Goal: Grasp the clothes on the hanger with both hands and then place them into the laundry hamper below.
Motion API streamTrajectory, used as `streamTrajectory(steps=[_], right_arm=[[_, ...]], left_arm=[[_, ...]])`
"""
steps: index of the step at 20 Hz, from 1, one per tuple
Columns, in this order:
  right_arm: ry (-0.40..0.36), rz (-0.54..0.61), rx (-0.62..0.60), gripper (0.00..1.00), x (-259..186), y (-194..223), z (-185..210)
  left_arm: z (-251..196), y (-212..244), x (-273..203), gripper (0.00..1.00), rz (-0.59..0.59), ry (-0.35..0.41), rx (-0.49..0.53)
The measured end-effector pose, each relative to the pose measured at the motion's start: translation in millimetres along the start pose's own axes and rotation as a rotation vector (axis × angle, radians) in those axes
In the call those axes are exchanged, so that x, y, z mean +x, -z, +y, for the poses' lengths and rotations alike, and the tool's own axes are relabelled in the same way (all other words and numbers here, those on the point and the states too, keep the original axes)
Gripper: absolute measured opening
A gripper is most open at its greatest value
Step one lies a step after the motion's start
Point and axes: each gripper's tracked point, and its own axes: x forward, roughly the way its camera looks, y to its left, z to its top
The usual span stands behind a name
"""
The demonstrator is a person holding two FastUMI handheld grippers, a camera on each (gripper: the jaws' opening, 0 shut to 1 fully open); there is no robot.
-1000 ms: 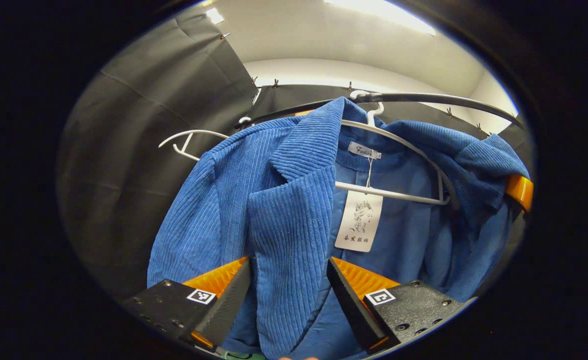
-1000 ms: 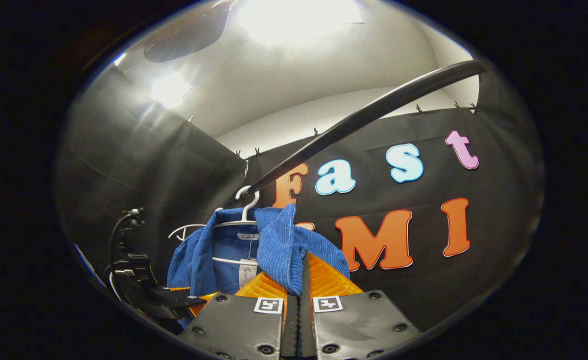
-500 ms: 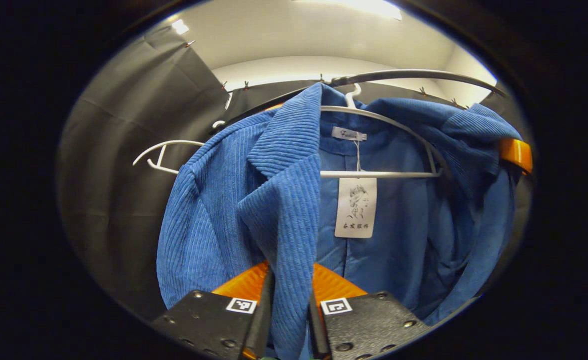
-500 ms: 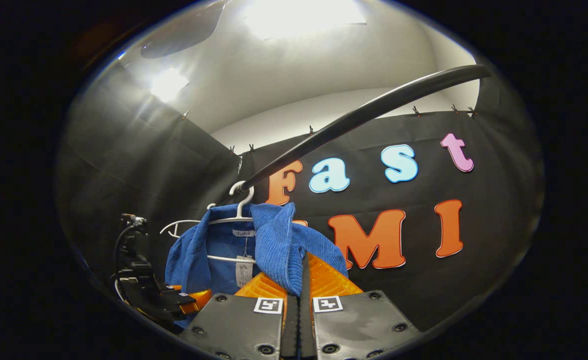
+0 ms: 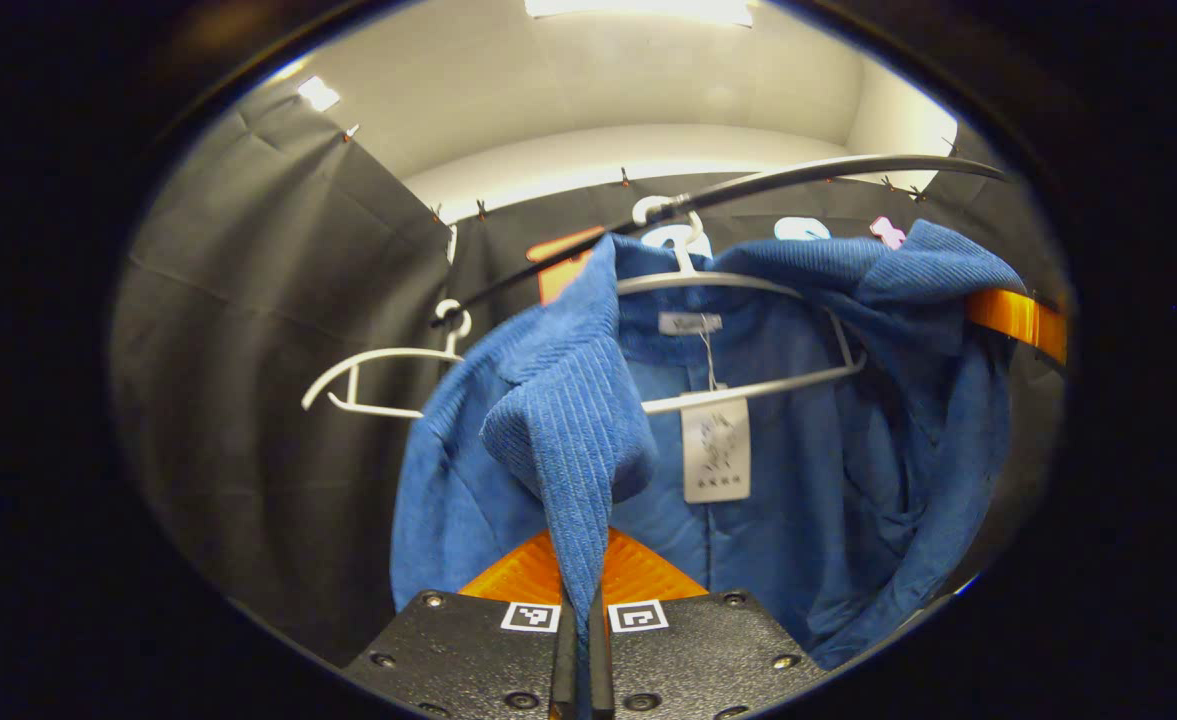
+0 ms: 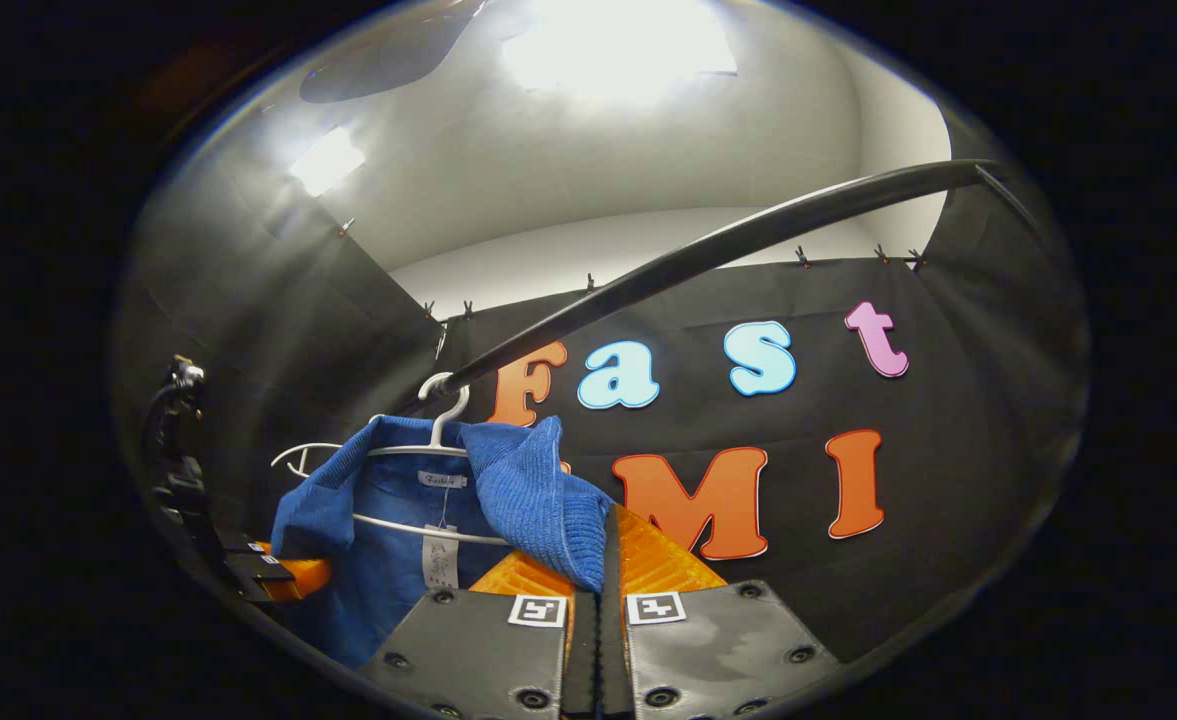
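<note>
Left gripper view looks up at a blue corduroy jacket (image 5: 778, 470) that hangs on a white hanger (image 5: 748, 385), hooked over a dark rail (image 5: 828, 175). The left tongs (image 5: 580, 640) are closed, and a fold of the jacket's front edge runs down between their two fingers, so they grip the cloth. A second, bare white hanger (image 5: 368, 375) hangs on the same rail to one side. At the far side of the jacket the other tongs reach in at the shoulder.

In the right gripper view the right tongs (image 6: 603, 620) are likewise pressed together on a bunched piece of the jacket (image 6: 533, 500) near its shoulder, with the hanger (image 6: 418, 450) and rail (image 6: 708, 250) beyond, and the left tongs (image 6: 283, 575) low at the opposite side of the garment.

So the first part of the task looks done: both hands hold the jacket. What is left is most of it. The jacket has not yet come off the hanger, whose hook sits on the rail, and the collar hangs around the hanger's neck. It must be slipped free of the hanger's arms and lowered. The hamper lies somewhere below, so how far down it must go cannot be judged.
</note>
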Motion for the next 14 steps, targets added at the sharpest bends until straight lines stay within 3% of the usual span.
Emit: streamTrajectory(steps=[4, 6, 7, 11, 14], right_arm=[[0.025, -0.067, 0.003, 0.09, 3.0, -17.8, -7.2], [0.026, -0.079, 0.006, 0.09, 4.2, -20.3, -7.8], [0.025, -0.080, 0.011, 0.09, 4.9, -19.9, -7.7], [0.016, -0.060, 0.057, 0.09, 8.9, -12.2, -7.9], [0.017, -0.048, 0.070, 0.08, 8.5, -8.8, -12.1]], left_arm=[[45.9, -51.5, 2.4, 0.07, -0.083, -0.117, 0.118], [68.4, -78.1, 4.3, 0.02, -0.122, -0.166, 0.131], [78.4, -92.5, 6.0, 0.07, -0.145, -0.186, 0.141], [100.6, -139.6, 27.5, 0.02, -0.214, -0.180, 0.253], [118.8, -160.7, 48.8, 0.05, -0.245, -0.168, 0.262]])
